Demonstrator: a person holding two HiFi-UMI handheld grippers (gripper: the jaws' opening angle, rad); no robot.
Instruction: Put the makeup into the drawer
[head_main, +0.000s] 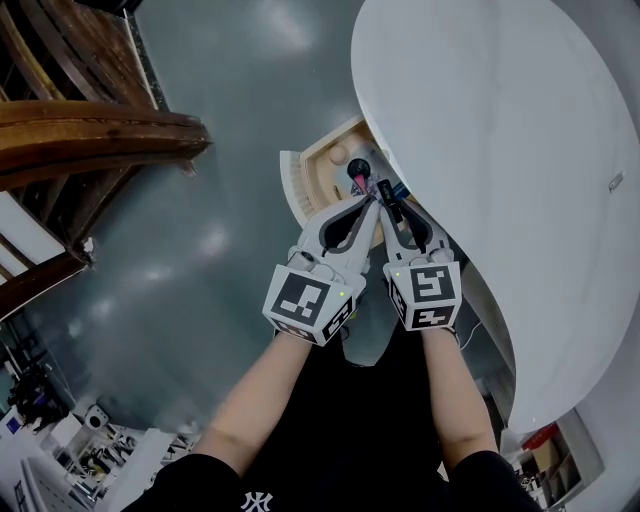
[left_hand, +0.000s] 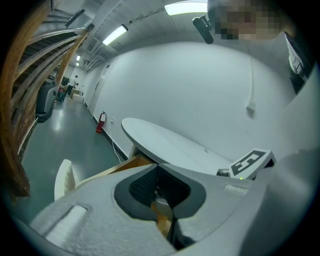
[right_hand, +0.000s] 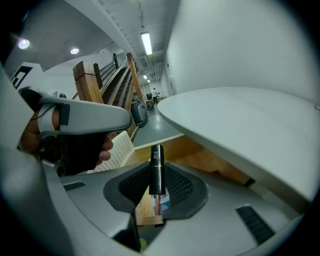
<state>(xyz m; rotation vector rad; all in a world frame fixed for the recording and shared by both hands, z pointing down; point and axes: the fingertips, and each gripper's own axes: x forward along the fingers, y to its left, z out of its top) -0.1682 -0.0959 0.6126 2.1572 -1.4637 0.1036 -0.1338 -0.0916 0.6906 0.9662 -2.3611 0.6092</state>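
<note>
An open wooden drawer with a white front juts from under the round white table. Both grippers hover side by side over it. My right gripper is shut on a black makeup tube with a pinkish lower end, which stands upright between the pads. My left gripper has its tips together; a small grey shape shows behind them, and I cannot tell what it is. A pink-and-black item and a round cream piece show in the drawer area.
A wooden stair structure stands at the left over the grey floor. Cluttered shelves sit at the lower left. The tabletop overhangs the drawer closely. A red fire extinguisher stands by the far wall.
</note>
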